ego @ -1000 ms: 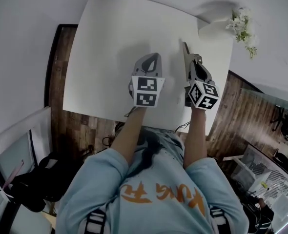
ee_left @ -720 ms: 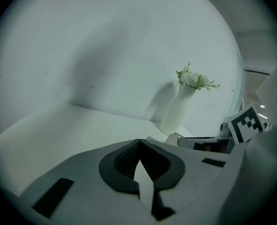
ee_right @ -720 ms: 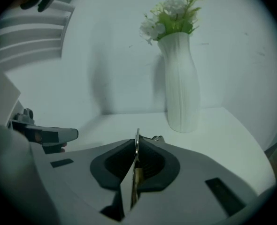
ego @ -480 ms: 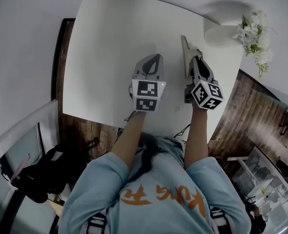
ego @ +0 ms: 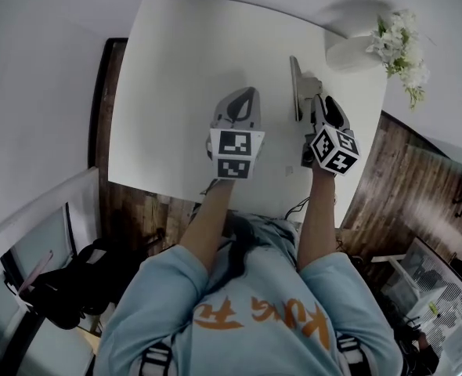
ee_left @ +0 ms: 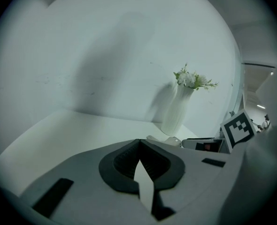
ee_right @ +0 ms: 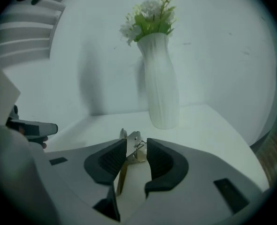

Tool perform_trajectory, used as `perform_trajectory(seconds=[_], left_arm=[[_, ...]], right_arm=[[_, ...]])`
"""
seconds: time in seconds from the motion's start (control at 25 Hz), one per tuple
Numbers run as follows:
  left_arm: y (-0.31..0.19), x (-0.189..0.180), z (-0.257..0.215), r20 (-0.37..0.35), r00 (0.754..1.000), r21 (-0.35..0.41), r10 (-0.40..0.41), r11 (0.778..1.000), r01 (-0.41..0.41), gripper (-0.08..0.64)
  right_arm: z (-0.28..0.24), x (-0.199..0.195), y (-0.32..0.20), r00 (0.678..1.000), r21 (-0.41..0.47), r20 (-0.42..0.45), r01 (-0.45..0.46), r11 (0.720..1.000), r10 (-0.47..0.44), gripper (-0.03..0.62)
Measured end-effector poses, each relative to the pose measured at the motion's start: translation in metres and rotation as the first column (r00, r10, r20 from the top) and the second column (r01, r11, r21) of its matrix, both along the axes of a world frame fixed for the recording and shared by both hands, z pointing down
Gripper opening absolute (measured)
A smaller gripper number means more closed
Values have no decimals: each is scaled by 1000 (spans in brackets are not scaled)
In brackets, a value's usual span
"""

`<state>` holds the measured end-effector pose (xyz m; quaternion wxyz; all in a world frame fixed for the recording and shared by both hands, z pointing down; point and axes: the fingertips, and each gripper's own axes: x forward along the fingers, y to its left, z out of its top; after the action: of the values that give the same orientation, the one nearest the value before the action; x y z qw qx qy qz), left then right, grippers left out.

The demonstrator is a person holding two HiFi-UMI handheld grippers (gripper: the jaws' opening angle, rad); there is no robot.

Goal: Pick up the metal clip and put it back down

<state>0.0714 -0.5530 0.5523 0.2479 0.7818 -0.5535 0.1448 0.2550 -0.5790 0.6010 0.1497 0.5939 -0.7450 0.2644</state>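
Observation:
The metal clip (ego: 295, 84) is a long thin silver piece lying on the white table (ego: 184, 61), just left of my right gripper's tip. My right gripper (ego: 317, 100) has its jaws around the clip's near end. In the right gripper view the clip (ee_right: 131, 149) sits between the dark pads (ee_right: 162, 161) with a gap on its right side. The right gripper (ee_right: 136, 142) is opening. My left gripper (ego: 245, 96) rests over the table's middle, apart from the clip. In the left gripper view the left gripper (ee_left: 138, 140) is shut with nothing in it.
A white ribbed vase (ego: 355, 51) with white flowers (ego: 399, 45) stands at the table's far right corner, beyond the clip; it also shows as the vase (ee_right: 159, 83) and the vase (ee_left: 177, 114). Wooden floor (ego: 113, 202) borders the table's near edge.
The right gripper's jaws have opened around the clip, and the gripper has drawn back slightly toward the person. The left gripper has stayed put.

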Motion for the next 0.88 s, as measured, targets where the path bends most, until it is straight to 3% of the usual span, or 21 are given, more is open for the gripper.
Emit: perform_trajectory(seconds=[0.2, 0.44, 0.72, 0.88], left_arm=[[26, -8, -43, -55, 998, 103, 32, 994, -26, 20], [88, -26, -105, -44, 995, 245, 90, 967, -77, 20], [170, -42, -160, -10, 984, 378, 179, 912, -162, 20], [189, -59, -181, -4, 984, 429, 177, 889, -158, 20]], right_arm=[[-53, 2, 40, 999, 145, -15, -27, 989, 29, 107], [-124, -16, 127, 997, 322, -8, -72, 944, 79, 12], [-193, -47, 218, 992, 476, -30, -93, 875, 122, 12], [-225, -55, 239, 987, 540, -50, -99, 836, 150, 12]])
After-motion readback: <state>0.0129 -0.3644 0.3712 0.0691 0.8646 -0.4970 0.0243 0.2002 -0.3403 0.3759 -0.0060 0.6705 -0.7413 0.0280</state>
